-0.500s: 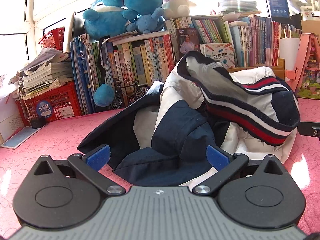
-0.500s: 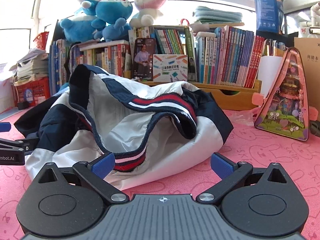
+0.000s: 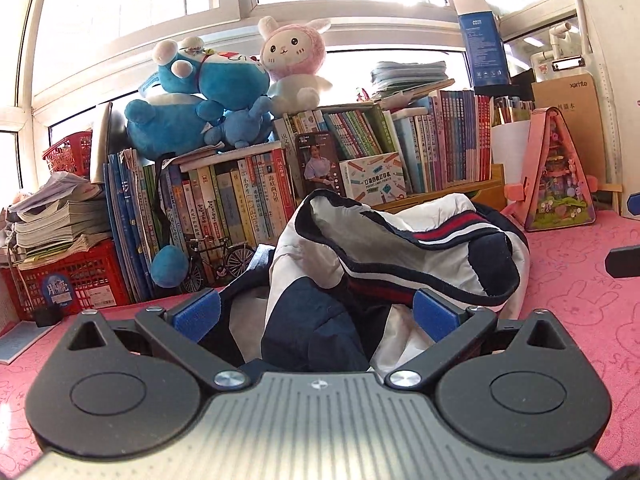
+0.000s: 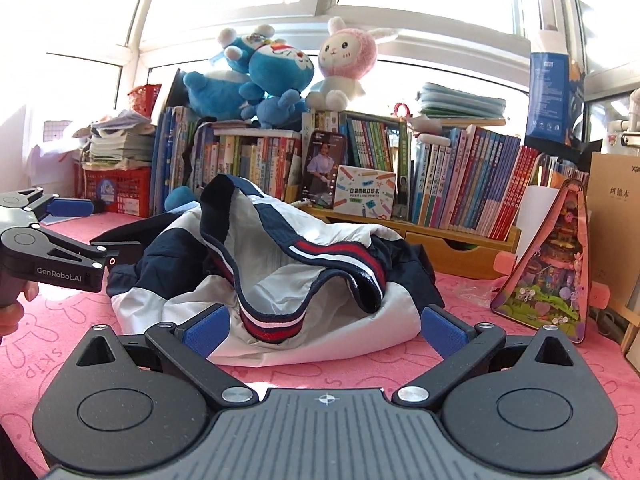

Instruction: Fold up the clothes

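**A:** So the jacket is just dumped in a heap mid-bench, navy and white with that red-striped hem sticking up in a loop. Nothing folded yet, I'd say. The pink bench around it is bare on the near side, books and plushies crammed along the far edge.

**B:** Yeah, and both tools are empty. Left gripper has its fingers spread wide with the crumpled navy part sitting between them, but the pads aren't pressing on anything. Right gripper is the same, fingers splayed, aimed at the striped hem on the near side.

**A:** My worry is that hem. If the right one pinches there, it could catch both layers of the loop plus the white lining and drag the whole lump instead of opening it out.

**B:** And the left is nosed into a bunch of folds, so it might grab a random wad. Then the thing lifts twisted.

**A:** Also that pink toy house on the right stands near. A big sweep of fabric could knock it over.
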Tool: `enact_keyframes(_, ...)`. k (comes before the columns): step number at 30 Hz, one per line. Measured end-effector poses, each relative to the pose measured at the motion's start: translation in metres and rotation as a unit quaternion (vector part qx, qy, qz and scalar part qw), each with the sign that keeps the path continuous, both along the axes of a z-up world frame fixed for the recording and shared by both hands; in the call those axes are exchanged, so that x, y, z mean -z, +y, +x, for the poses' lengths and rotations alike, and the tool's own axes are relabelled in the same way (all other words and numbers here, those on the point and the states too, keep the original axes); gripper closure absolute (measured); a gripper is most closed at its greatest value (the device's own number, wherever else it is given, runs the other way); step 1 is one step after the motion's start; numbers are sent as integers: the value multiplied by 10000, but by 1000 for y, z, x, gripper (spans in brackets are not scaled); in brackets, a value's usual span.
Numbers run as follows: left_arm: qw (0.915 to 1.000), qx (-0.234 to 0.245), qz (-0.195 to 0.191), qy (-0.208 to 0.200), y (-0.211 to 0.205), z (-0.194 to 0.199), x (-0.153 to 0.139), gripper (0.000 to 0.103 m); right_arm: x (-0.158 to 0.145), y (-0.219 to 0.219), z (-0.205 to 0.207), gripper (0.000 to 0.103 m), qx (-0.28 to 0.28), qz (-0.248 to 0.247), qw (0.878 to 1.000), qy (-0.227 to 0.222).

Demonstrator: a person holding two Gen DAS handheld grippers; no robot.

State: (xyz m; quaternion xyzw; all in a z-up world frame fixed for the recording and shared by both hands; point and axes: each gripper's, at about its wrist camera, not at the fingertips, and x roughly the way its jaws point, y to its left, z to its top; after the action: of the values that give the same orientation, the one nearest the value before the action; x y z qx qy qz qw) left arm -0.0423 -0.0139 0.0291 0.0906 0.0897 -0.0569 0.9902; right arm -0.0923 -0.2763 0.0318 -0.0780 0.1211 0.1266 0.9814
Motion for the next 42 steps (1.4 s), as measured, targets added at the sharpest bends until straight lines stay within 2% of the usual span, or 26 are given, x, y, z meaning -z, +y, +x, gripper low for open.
enact_keyframes(2,9998,-20,-195,-11,-3,5,-1,0,5,18,12,0,121,52,9997,-197)
enact_keyframes(6,9991,-96,-335,-240,-2,8,-1,0,15,24,30,0,30,687,9954,-670)
enact_keyframes(10,9987,-76,-447,-233,5,15,1,0,24,40,41,0,-45,774,9919,-1007)
enact_keyframes(16,9982,-218,-565,8,7,27,23,0,39,42,50,0,27,774,9936,-823)
enact_keyframes(20,9985,-75,-551,27,7,27,23,0,42,47,51,0,-50,624,9950,-781)
enact_keyframes(23,9988,-50,-477,49,5,29,24,0,42,51,54,0,109,527,9960,-717)
enact_keyframes(27,9986,-208,-476,29,4,30,26,0,41,42,55,0,346,740,9943,-690)
enact_keyframes(29,9986,-127,-499,81,5,32,26,0,42,41,55,0,353,786,9939,-682)
enact_keyframes(34,9981,-174,-527,273,5,39,30,0,41,48,62,0,212,601,9969,-470)
enact_keyframes(42,9969,-254,-574,466,8,44,32,0,43,44,69,0,593,692,9955,-269)
